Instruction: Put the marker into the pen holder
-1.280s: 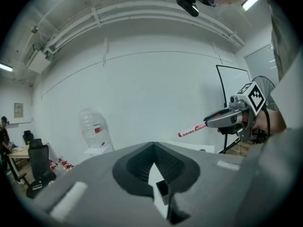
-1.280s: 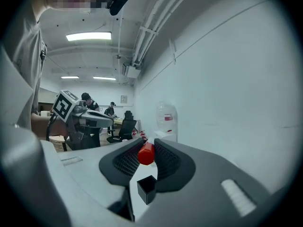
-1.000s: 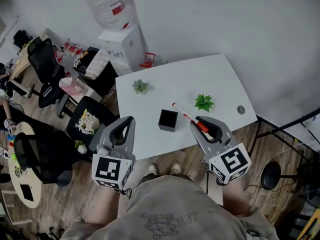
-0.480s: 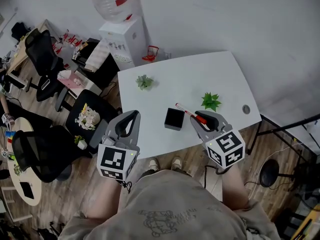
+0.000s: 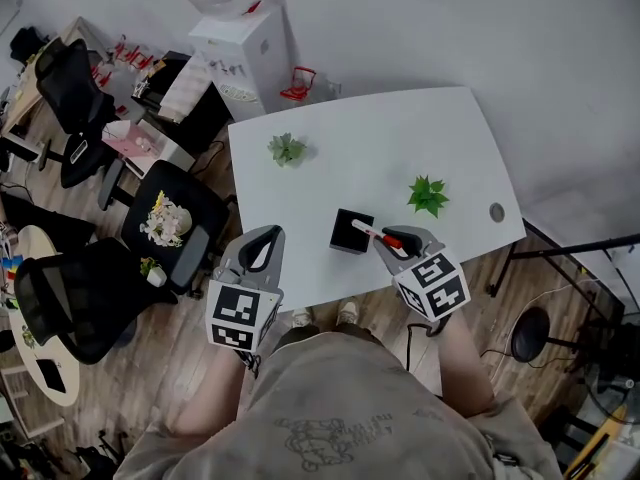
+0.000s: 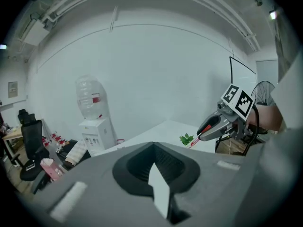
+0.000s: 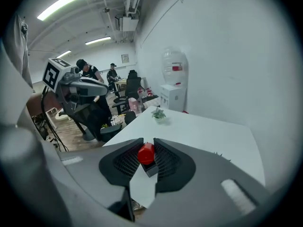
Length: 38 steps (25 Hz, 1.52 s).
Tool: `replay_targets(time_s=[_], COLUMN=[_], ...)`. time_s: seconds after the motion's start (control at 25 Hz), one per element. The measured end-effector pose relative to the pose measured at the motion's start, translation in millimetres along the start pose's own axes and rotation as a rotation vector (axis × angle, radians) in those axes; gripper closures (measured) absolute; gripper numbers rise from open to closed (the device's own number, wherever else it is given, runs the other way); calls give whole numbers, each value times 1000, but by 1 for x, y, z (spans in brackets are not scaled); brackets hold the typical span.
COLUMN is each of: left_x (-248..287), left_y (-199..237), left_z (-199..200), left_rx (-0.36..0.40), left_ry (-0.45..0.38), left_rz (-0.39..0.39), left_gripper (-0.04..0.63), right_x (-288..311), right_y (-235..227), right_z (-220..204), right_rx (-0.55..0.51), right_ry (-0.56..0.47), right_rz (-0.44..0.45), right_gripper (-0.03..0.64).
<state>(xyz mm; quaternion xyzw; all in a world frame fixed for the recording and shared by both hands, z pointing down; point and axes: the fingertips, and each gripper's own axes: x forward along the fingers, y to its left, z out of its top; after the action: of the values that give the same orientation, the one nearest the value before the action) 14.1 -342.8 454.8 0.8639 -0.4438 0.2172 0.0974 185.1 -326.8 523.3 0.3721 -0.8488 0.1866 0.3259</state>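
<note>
While the right gripper is clamping the marker by its red end between its jaws, the white tip is pointing over the black pen holder; left of the holder, the left gripper is hovering closed, empty.

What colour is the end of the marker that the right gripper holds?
Red. The right gripper view shows the slim white marker end-on, clamped between the jaws.

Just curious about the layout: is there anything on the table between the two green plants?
Nothing: in the head view the white table is bare between one plant and the other plant; the black pen holder sits nearer the person.
</note>
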Motion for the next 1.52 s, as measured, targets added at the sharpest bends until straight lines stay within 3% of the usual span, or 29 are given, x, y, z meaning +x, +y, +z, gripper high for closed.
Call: replay_targets(time_s=[0.52,0.84,1.0,1.12,1.2,1.52], left_x=[27,19,15,12,7,-7], left_y=[5,7,6,5,8,28], left_z=[-52,-68,-72,-71,-69,-33], left_rx=[-55,-64,-65,-58,-53,12], left_ry=[114,148,156,156,152,76], left_rz=[-33,-13,-8,-1,9,52], left_gripper=[595,595,595,595,595,595], right_x=[67,91,94,91,85,32], right_y=[11,13,15,17,18,3], right_z=[-52,-75,-77,-74,-66,11], right_rx=[-54,-85,-72,-76,-67,77], right_ry=[225,291,281,267,237,-63], right_rz=[67,64,76,83,82,54], right_gripper=[515,514,507,445,445,490])
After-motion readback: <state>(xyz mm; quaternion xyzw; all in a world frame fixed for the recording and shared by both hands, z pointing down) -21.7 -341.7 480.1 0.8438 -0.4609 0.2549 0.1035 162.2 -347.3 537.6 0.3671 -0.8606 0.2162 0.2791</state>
